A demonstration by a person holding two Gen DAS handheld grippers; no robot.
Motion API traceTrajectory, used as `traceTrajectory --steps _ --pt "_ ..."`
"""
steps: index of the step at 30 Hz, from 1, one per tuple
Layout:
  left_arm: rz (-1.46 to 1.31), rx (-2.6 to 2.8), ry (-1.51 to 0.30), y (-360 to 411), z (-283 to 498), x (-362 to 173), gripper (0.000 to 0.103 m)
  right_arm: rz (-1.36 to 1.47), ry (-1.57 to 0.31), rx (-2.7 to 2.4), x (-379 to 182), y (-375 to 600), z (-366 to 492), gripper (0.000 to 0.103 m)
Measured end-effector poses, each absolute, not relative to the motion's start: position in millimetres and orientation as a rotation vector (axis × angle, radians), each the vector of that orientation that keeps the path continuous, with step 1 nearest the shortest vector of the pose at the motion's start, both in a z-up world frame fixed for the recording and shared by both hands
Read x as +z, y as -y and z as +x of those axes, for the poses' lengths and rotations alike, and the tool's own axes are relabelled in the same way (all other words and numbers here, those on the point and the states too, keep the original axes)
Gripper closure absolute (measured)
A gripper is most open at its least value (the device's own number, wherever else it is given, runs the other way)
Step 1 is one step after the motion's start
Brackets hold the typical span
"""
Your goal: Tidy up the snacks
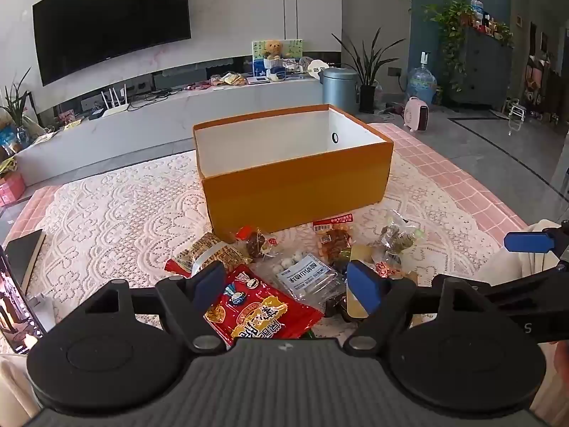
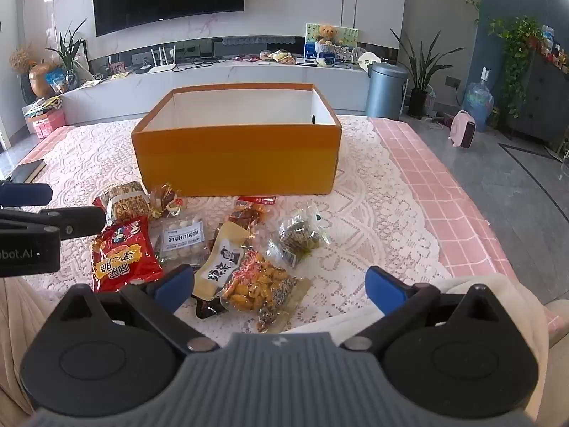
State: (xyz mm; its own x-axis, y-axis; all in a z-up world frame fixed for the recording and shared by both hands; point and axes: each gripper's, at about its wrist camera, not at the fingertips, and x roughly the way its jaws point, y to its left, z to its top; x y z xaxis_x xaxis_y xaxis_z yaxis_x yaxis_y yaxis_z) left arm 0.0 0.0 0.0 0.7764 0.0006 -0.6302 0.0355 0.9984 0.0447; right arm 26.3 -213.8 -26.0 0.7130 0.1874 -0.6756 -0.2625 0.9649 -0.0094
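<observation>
An open orange box (image 1: 298,188) (image 2: 236,158) with a white inside stands on the lace cloth; no contents show. Several snack packets lie in front of it: a red bag (image 1: 261,311) (image 2: 122,254), a clear packet of white balls (image 1: 306,275) (image 2: 181,238), a yellow-label packet (image 2: 222,263), an orange snack pack (image 2: 259,283), a green-brown packet (image 1: 396,240) (image 2: 298,236). My left gripper (image 1: 288,284) is open above the red bag and clear packet. My right gripper (image 2: 281,288) is open above the orange snack pack. Both are empty.
The table has a lace cloth (image 2: 373,220) over pink check (image 2: 444,195). A dark book (image 1: 25,256) and a phone (image 1: 14,313) lie at the left edge. A TV cabinet (image 2: 249,78) stands beyond. The right gripper's finger (image 1: 530,242) shows at the left view's right edge.
</observation>
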Motion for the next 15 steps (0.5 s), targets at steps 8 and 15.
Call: traceTrajectory --steps 8,15 --pt "0.053 -0.014 -0.682 0.4 0.1 -0.1 0.011 -0.113 -0.731 0.246 -25.5 211.7 25.9 0.004" --pt "0.047 -0.007 -0.684 0.3 -2.8 0.8 0.011 -0.116 -0.728 0.243 -24.1 213.0 25.1 0.004"
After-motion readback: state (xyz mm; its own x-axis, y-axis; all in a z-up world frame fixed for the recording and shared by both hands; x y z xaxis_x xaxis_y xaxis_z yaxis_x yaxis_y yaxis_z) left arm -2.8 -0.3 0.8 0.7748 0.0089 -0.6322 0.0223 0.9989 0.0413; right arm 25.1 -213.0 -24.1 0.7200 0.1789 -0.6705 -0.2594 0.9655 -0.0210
